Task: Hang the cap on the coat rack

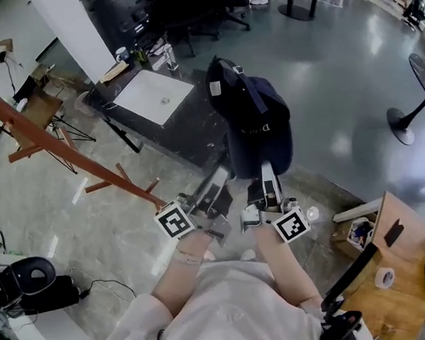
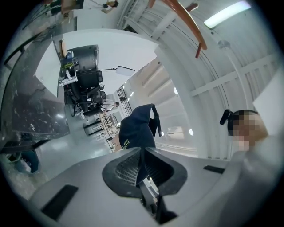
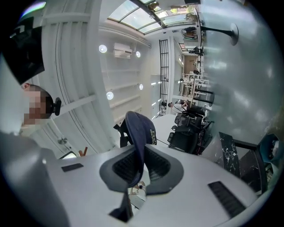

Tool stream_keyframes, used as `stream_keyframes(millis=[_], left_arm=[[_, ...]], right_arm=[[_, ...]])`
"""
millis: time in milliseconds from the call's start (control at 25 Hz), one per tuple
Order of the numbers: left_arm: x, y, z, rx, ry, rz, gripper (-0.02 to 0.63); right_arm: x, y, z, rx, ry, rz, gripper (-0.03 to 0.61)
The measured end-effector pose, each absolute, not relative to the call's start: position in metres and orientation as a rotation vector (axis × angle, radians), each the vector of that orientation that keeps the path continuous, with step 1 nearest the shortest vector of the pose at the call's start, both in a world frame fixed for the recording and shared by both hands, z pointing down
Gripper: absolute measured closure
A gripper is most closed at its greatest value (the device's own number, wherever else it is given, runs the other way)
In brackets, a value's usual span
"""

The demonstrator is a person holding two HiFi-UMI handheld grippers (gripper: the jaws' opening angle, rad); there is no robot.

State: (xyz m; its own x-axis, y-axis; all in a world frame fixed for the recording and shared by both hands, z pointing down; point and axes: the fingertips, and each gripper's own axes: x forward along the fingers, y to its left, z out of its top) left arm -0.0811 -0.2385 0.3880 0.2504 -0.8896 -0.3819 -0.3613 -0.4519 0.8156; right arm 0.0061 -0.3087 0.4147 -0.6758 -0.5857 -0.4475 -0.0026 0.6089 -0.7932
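A navy cap with a back strap hangs in the air in front of me, held by its brim from both sides. My left gripper is shut on the brim's left part, and my right gripper is shut on its right part. In the left gripper view the cap rises out of the closed jaws of the left gripper. The right gripper view shows the cap pinched the same way in the right gripper. The reddish wooden coat rack with short pegs slants to the left of the grippers, its pole overhead in the left gripper view.
A dark marble table with a white tray stands behind the cap. Wooden stands are at the left. A round pedestal base is on the right. A wooden desk with a tape roll is at the lower right.
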Motion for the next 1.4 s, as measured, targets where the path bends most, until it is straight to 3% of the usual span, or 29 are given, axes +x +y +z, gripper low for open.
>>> stream_keyframes(millis=[360,1400], left_arm=[[-0.167,-0.208,0.338,2.013,-1.354,-1.173,0.606],[-0.261,-0.129,0.135,2.187,-1.786,-1.275,0.606]], right_arm=[[-0.098,-0.29,0.366,-0.317,2.2,-1.0,0.54],[-0.219,-0.228,0.127,0.012,2.222,-0.579,0.541]])
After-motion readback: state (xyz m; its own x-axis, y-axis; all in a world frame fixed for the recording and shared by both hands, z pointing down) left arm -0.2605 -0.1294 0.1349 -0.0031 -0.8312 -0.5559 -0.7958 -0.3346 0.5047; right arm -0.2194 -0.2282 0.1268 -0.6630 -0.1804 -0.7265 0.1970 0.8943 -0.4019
